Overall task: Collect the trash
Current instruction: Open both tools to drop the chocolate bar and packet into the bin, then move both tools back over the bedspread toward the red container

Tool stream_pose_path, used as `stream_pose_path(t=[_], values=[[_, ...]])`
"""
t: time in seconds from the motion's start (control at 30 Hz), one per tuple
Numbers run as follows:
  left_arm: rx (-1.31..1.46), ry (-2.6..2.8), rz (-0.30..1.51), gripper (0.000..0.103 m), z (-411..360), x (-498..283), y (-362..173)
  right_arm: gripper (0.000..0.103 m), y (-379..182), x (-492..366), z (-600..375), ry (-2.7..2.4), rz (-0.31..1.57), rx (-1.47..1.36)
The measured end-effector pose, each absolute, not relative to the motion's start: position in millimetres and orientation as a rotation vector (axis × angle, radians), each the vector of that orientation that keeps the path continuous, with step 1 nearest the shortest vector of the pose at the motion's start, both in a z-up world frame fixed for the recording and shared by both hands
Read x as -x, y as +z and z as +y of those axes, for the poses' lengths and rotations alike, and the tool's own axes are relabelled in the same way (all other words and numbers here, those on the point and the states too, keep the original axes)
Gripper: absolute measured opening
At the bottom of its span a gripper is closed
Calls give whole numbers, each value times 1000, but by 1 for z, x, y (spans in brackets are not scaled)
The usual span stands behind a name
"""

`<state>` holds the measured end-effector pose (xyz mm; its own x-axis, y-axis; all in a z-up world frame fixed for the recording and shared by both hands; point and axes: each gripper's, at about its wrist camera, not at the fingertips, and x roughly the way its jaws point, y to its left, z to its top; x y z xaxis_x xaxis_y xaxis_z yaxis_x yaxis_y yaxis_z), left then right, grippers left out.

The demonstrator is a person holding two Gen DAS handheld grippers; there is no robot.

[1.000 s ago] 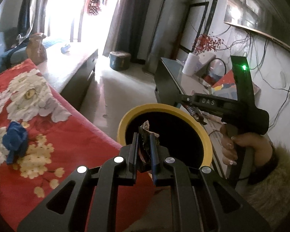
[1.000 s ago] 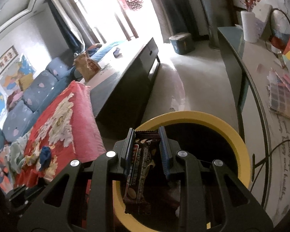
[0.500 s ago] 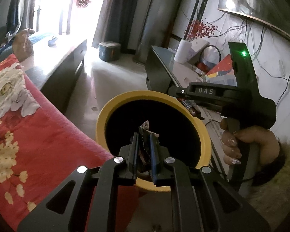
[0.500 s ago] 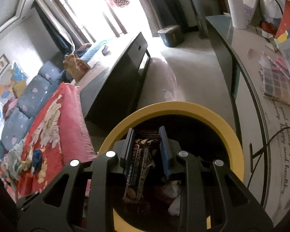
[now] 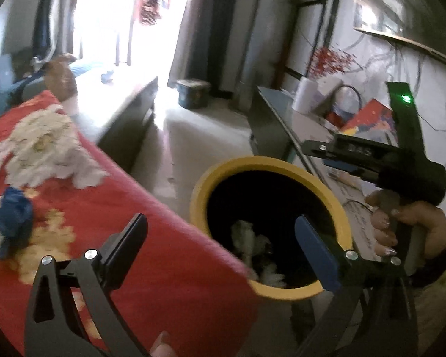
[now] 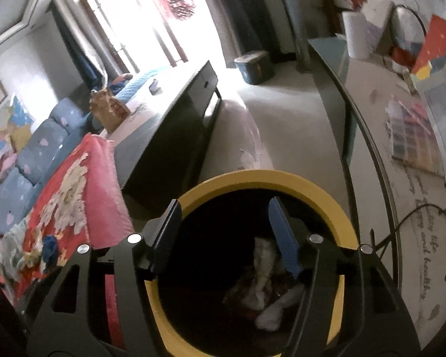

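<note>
Fingers, left gripper (image 5: 220, 238): spread wide, nothing between them; one black finger (image 5: 125, 247) at lower left of the left wrist view over the red cloth, one blue-padded finger (image 5: 315, 253) at lower right over the bin mouth.

Fingers, right gripper (image 6: 223, 235): spread, nothing between them; both hang over the bin mouth at lower centre of the right wrist view, blue pad (image 6: 282, 238) to the right. In the left wrist view this gripper (image 5: 356, 154) shows at right centre, gripped by a hand (image 5: 413, 226), a green light lit on its upright part.

Sofa (image 6: 23, 172): blue, patterned, left edge of the right wrist view.

Red floral blanket (image 5: 104, 196): left half of the left wrist view, its edge touching the bin rim. A blue crumpled item (image 5: 12, 217) lies on it at far left.

Low dark cabinet (image 6: 175, 119): centre of the right wrist view, beyond the blanket; a brown bag (image 6: 107, 110) stands at its far end.

Table (image 6: 371, 136): glass-topped, right side of the right wrist view; carries a white paper roll (image 6: 356, 35), colour swatch cards (image 6: 413, 131) and a black cable (image 6: 425, 217).

Trash bin (image 6: 270, 178): yellow rim, dark interior, on the floor between blanket and table.

Trash (image 6: 264, 282): white crumpled tissue and a dark wrapper, lying at the bottom inside the bin; also seen in the left wrist view (image 5: 252, 244).

Small dark container (image 5: 193, 92): on the floor, upper centre, near the curtain.
</note>
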<state>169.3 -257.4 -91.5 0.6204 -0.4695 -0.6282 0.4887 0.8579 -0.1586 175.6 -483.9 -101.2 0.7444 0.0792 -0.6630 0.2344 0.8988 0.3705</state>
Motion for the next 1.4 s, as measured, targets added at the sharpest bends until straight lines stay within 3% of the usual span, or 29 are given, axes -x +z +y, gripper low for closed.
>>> stream_pose_path(t=[0.37,0.47,1.4], values=[[19,-419,639,96,-201,-161,-66,54,-73,-178,-427,57,708,-359],[34,-391,629,96,-186,-159,-64,61,-68,-176,-415,76,703,-337],[148,-121,545,96,-63,-136,-43,62,-49,-163,-307,315,735,-187]])
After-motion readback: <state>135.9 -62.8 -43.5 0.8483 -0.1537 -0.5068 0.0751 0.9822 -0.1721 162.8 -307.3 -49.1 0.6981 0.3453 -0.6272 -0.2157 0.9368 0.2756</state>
